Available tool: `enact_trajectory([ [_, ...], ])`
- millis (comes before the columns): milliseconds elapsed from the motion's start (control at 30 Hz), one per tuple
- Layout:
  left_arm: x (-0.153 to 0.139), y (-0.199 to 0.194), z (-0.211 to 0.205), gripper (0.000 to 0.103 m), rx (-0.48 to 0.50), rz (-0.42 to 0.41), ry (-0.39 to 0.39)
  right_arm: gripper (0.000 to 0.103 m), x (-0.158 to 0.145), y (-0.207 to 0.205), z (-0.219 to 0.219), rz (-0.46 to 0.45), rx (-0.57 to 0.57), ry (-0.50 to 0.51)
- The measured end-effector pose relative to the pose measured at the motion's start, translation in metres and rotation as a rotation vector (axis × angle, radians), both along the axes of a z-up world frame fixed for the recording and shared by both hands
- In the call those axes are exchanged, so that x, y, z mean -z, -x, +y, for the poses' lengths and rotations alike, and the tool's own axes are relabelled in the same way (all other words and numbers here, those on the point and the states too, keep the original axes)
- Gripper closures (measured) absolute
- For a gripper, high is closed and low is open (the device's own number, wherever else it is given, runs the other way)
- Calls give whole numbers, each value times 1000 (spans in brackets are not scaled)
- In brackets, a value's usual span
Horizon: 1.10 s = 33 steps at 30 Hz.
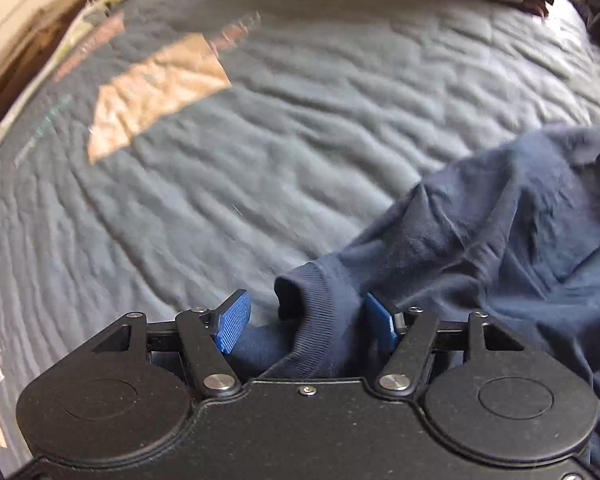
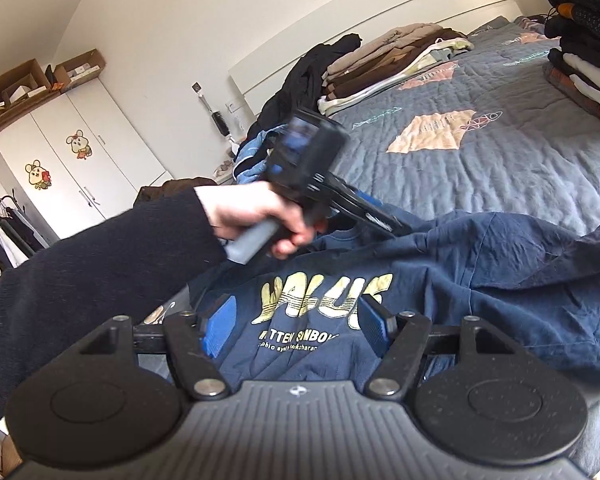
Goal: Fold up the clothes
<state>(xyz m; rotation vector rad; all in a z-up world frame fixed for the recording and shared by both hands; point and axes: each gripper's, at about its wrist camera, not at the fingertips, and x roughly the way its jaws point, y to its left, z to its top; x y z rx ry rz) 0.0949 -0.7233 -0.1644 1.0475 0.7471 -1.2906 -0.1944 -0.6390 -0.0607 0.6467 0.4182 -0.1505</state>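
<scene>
Left gripper (image 1: 306,326) fingers spread, sweatshirt (image 2: 380,292) ribbed cuff (image 1: 320,292) loose between them; close squarely on cuff. Right gripper (image 2: 298,330) spread, empty, above sweatshirt print; keep clear.

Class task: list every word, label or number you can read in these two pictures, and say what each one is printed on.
"VALUE", large yellow letters, partly creased: on the navy sweatshirt.
"W TTEN SUNBOY", white line beneath, some letters unclear: same sweatshirt.
Smallest white line under that: too small to read.
Patches on the quilt: no legible words.
Left wrist view: no text.
</scene>
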Motion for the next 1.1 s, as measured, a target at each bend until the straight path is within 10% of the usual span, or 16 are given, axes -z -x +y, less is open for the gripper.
enact_trajectory([
  [33,-1,1,2,78,17,30,8,37,0,2,-2,-6,2,-5],
  [100,-5,5,4,98,35,19,38,37,0,8,-8,-14,17,-16],
  [467,-66,8,-24,100,-143,-181,597,37,2,28,-21,-47,63,-41],
  [600,-51,12,-33,90,-161,-183,417,37,2,28,-22,-44,66,-32],
  [700,-63,21,7,53,-119,-182,403,37,0,30,-26,-47,75,-31],
  [900,-120,41,165,42,-156,-151,511,37,-8,34,-29,-19,93,14],
  [1100,-156,79,341,35,-174,-243,410,37,-34,33,3,35,15,148],
])
